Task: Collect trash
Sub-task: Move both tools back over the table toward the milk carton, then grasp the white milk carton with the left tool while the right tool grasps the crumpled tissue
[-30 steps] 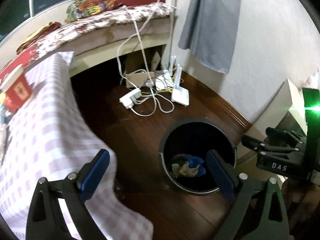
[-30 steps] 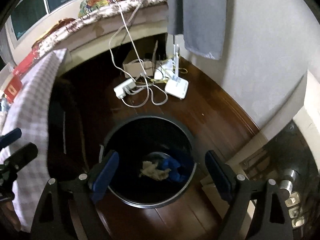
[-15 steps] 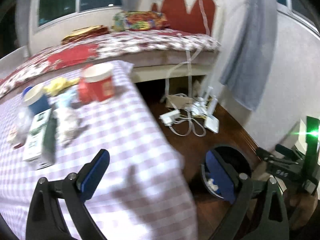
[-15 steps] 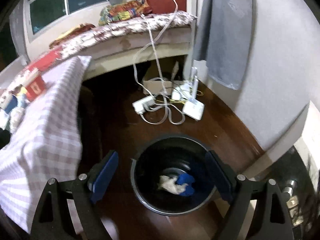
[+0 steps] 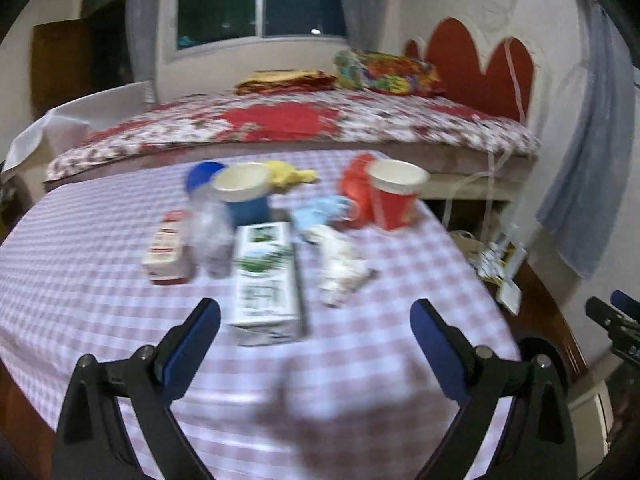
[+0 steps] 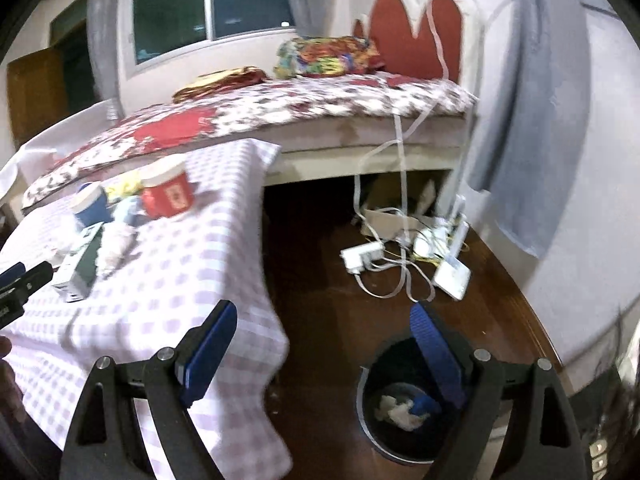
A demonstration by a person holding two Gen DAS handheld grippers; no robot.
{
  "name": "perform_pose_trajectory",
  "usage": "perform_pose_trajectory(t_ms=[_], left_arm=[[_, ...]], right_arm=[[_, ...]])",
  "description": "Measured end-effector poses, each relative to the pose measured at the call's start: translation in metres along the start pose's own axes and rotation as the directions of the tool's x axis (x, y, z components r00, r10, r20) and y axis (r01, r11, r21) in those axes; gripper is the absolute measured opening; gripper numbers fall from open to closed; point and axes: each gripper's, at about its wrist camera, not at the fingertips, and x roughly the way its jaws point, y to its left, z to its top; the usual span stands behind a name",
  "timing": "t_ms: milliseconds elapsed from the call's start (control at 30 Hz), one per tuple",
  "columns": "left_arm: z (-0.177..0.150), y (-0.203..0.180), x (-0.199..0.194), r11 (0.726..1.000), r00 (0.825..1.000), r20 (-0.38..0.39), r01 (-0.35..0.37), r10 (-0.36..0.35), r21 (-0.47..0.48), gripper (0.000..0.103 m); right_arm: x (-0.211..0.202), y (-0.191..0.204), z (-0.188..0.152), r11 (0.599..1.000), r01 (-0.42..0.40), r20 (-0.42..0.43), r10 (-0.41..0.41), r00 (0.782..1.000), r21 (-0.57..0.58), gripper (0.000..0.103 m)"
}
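Bin (image 6: 366, 412) at five o'clock holds two scraps; carton (image 5: 266, 280), cups, wrappers remain on surface (image 5: 80, 280). I see both claws (image 5: 314, 338) (image 6: 324, 346) released, empty.

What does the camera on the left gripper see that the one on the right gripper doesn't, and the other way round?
Only the left wrist view shows a small red-and-white carton and a clear plastic bottle, blurred.

Only the right wrist view shows inside the black bin on the floor, holding crumpled paper and something blue, plus the white power strip.

Both show the checked tablecloth, the red cup, the blue cup, the milk carton and the bed. Each view's gripper, left and right, is open and empty.
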Motion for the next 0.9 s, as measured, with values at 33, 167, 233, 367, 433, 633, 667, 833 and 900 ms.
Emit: perform_pose_trajectory(t_ms=[33, 167, 233, 367, 433, 633, 667, 833, 900], left_arm=[[-0.001, 0.007, 0.002, 1.0, 1.0, 0.0, -0.012, 0.012, -0.007, 0.095], [-0.005, 0.034, 0.019, 0.998, 0.999, -0.026, -0.047, 0.046, -0.049, 0.09], [-0.007, 0.043, 0.031, 0.996, 0.998, -0.045, -0.051, 0.048, -0.071, 0.087], [-0.01, 0.05, 0.051, 0.994, 0.996, -0.082, -0.052, 0.044, -0.094, 0.085], [-0.011, 0.049, 0.055, 0.994, 0.995, -0.091, -0.045, 0.035, -0.104, 0.085], [-0.004, 0.043, 0.059, 0.994, 0.996, -0.085, -0.007, -0.002, -0.111, 0.085], [-0.003, 0.041, 0.058, 0.995, 0.997, -0.076, -0.011, 0.003, -0.103, 0.085], [-0.004, 0.037, 0.077, 0.997, 0.993, -0.116, -0.019, 0.01, -0.08, 0.078], [-0.005, 0.039, 0.083, 0.996, 0.992, -0.129, -0.024, 0.013, -0.084, 0.069]], right_arm=[[0.001, 0.007, 0.002, 1.0, -0.009, 0.0, 0.009, 1.0, -0.011, 0.09], [0.011, 0.044, 0.008, 0.997, -0.048, -0.005, 0.048, 0.999, -0.064, 0.09], [0.016, 0.058, 0.01, 0.994, -0.066, -0.008, 0.066, 0.998, -0.086, 0.09], [0.029, 0.083, 0.014, 0.988, -0.091, -0.016, 0.09, 0.996, -0.126, 0.09], [0.037, 0.089, 0.015, 0.986, -0.099, -0.023, 0.097, 0.995, -0.134, 0.09], [0.056, 0.094, 0.019, 0.987, -0.101, -0.046, 0.096, 0.994, -0.126, 0.09], [0.058, 0.094, 0.018, 0.987, -0.101, -0.048, 0.096, 0.994, -0.125, 0.09], [0.071, 0.094, 0.018, 0.988, -0.106, -0.071, 0.099, 0.993, -0.114, 0.09], [0.075, 0.096, 0.019, 0.988, -0.111, -0.076, 0.103, 0.992, -0.107, 0.09]])
